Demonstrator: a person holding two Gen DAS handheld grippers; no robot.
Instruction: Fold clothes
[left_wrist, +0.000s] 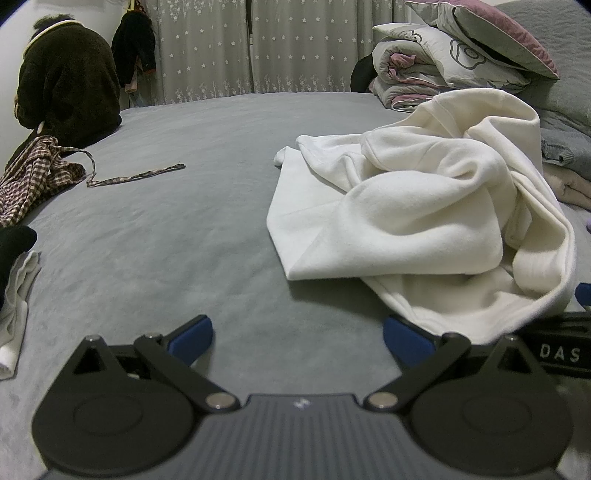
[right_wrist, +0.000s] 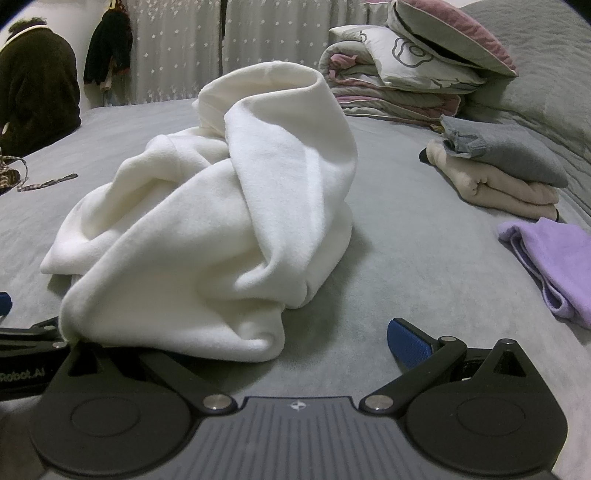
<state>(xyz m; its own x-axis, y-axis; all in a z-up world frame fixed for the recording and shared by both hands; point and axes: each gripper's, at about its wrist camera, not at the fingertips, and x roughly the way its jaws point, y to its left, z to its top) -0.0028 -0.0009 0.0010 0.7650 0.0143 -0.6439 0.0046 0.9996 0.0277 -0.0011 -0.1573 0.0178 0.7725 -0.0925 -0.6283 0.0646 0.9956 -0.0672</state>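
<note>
A crumpled cream-white fleece garment (left_wrist: 424, 214) lies in a heap on the grey bed (left_wrist: 177, 229). It also shows in the right wrist view (right_wrist: 207, 221). My left gripper (left_wrist: 297, 338) is open, its blue pads spread wide; the garment's near hem drapes over the right pad (left_wrist: 402, 341). My right gripper (right_wrist: 258, 341) is open too. Its right pad (right_wrist: 408, 345) is bare, and its left finger is hidden under the garment's near edge. Each gripper shows at the edge of the other's view.
Folded grey and beige clothes (right_wrist: 506, 173) are stacked at the right, with a folded lilac cloth (right_wrist: 557, 266) in front. Folded quilts and pillows (right_wrist: 402, 70) sit at the back. A checked garment (left_wrist: 33, 177) and dark clothes (left_wrist: 66, 88) lie at the left.
</note>
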